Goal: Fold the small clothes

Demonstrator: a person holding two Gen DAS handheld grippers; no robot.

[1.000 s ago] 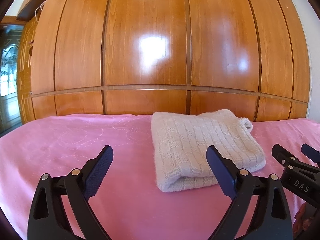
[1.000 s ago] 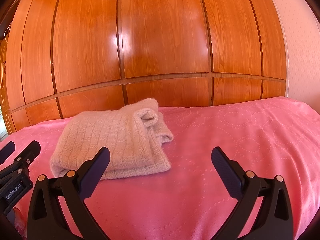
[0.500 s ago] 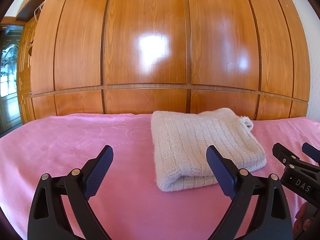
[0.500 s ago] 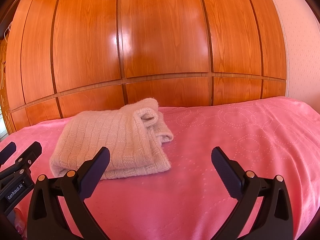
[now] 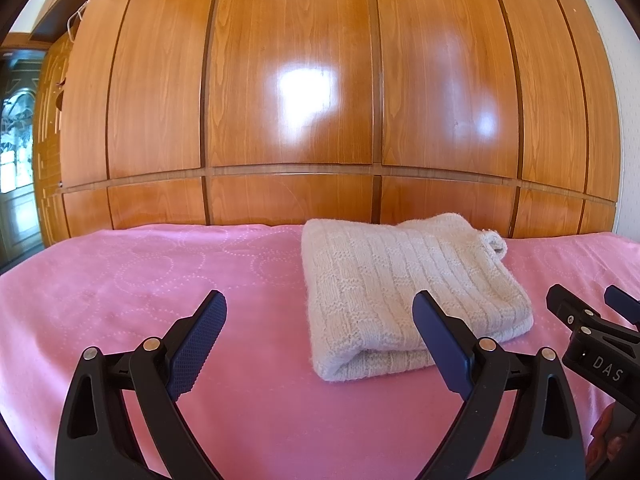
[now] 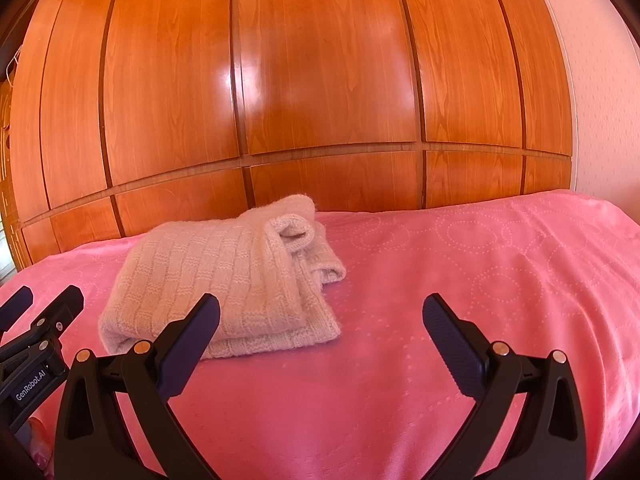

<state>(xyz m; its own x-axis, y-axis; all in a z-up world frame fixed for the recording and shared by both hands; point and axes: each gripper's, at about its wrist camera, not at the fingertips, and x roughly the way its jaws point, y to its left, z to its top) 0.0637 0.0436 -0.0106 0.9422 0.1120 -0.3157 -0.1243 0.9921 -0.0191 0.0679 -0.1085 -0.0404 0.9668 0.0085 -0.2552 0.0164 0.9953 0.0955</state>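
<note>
A cream knitted garment (image 5: 404,292) lies folded into a thick rectangle on the pink bedspread (image 5: 140,280). In the right wrist view the same knitted garment (image 6: 224,280) shows a rolled cuff on its top right. My left gripper (image 5: 320,320) hovers open just in front of it, its right finger overlapping the garment's near edge in the image. My right gripper (image 6: 320,320) is open too, holding nothing, with the garment ahead to its left. Each gripper appears at the edge of the other's view: the right gripper (image 5: 592,312), the left gripper (image 6: 44,304).
A glossy wooden panelled wall (image 5: 292,100) rises directly behind the bed. The pink bedspread (image 6: 500,272) stretches bare to the right of the garment. A doorway with glass (image 5: 16,140) is at far left. Part of a hand (image 5: 604,436) shows at the lower right.
Almost nothing has moved; both views hold steady, with only a very slight drift of the cameras. Both grippers remain open.
</note>
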